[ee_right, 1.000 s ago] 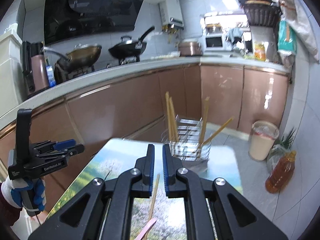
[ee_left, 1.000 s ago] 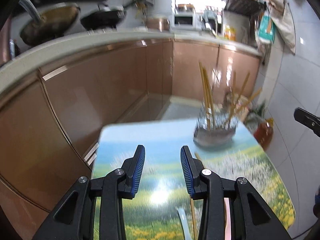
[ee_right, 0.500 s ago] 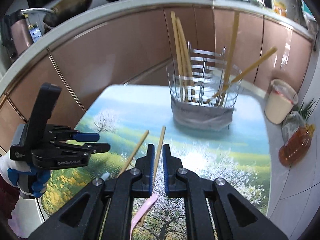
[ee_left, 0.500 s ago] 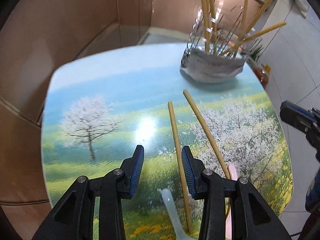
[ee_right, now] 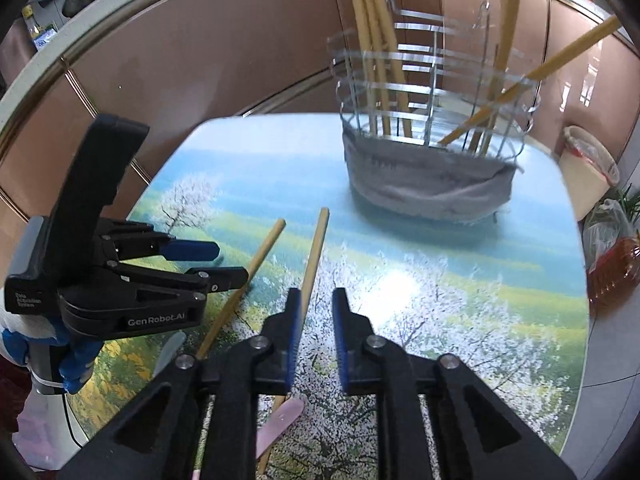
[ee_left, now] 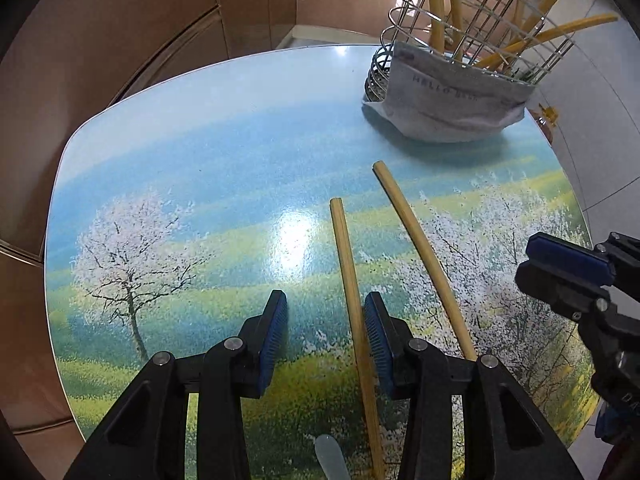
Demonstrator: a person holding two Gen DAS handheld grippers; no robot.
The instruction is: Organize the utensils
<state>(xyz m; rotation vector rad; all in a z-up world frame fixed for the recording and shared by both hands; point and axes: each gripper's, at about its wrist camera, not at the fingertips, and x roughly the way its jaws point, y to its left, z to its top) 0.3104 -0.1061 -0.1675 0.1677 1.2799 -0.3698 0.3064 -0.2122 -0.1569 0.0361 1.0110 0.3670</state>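
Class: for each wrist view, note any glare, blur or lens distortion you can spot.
Left wrist view: white glare patch on the table, sharp chopsticks, fisheye-curved table edge. Right wrist view: wire utensil basket motion-blurred, diffuse glare on the tabletop, bowed counter edge.

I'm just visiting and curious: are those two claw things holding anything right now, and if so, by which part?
Nothing is held. The left gripper and right gripper are both open, each poised over a loose chopstick lying flat on the table.
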